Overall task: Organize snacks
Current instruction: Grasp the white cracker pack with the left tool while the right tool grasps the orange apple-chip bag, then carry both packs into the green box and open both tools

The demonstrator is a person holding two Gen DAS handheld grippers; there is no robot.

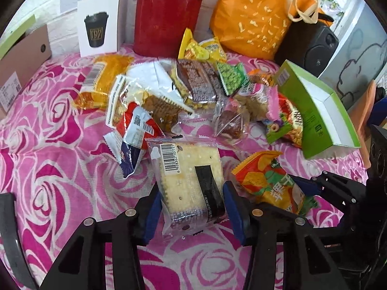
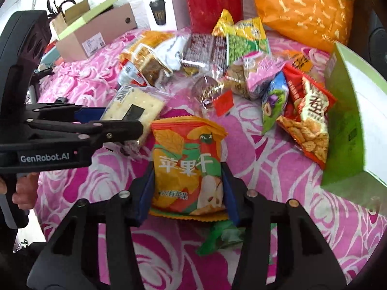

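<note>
Left wrist view shows the left gripper (image 1: pixel 192 207) clamped on the cracker pack (image 1: pixel 188 178), the right gripper (image 2: pixel 187 193) clamped on the apple-chip bag (image 2: pixel 187 166); next, carrying both to the green box (image 2: pixel 348 125).

The left gripper (image 1: pixel 191 209) reaches forward and low, its two blue-padded fingers (image 1: pixel 152 213) spread to either side of a cracker packet (image 1: pixel 187 181) — each pad sits right at a side edge of the wrapper, so the jaws are closed on it. Seen from the right wrist, the same tool comes in from the left, lying nearly level, with a hand (image 2: pixel 23 191) wrapped round its grip below. The right gripper (image 2: pixel 187 183) points forward just to the right of the left one; its blue pads (image 2: pixel 145 193) press both sides of an orange apple-chip bag (image 2: pixel 187 162) — likewise clamped.
</note>
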